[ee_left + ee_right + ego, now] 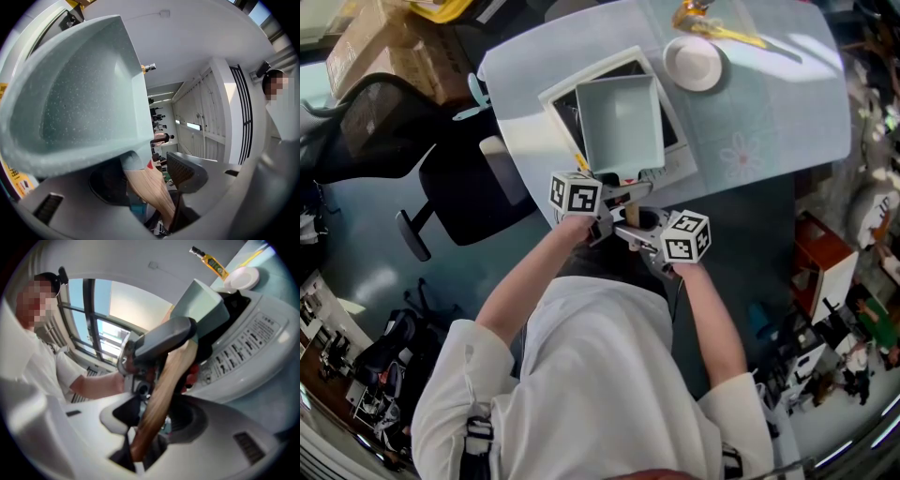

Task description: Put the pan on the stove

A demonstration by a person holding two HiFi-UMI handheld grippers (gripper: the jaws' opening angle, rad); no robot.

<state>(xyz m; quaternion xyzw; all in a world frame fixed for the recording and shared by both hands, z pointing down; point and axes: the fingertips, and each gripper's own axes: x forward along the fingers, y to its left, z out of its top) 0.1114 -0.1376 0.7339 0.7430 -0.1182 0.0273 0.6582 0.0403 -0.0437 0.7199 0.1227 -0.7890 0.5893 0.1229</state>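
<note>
Table (pixel 769 122) is carrying stove (pixel 555 95). Pan (pixel 623 117) is sitting on stove, so placing looks nearly done. Right gripper (pixel 152 416) is clamping handle (pixel 164 390). Left gripper (pixel 147 180) is standing released around it. Next, likely: right letting go, both backing straight off.

Brightly and evenly lit, with daylight pouring in through the windows (pixel 101 329) in the right gripper view and washing out their panes. Strongly fisheye-bent toward the edges in all three views, with black corners in both gripper views. Blurred up close on the handle (pixel 159 399) and pan (pixel 70 93); softly shadowed on the table (pixel 769 112).
</note>
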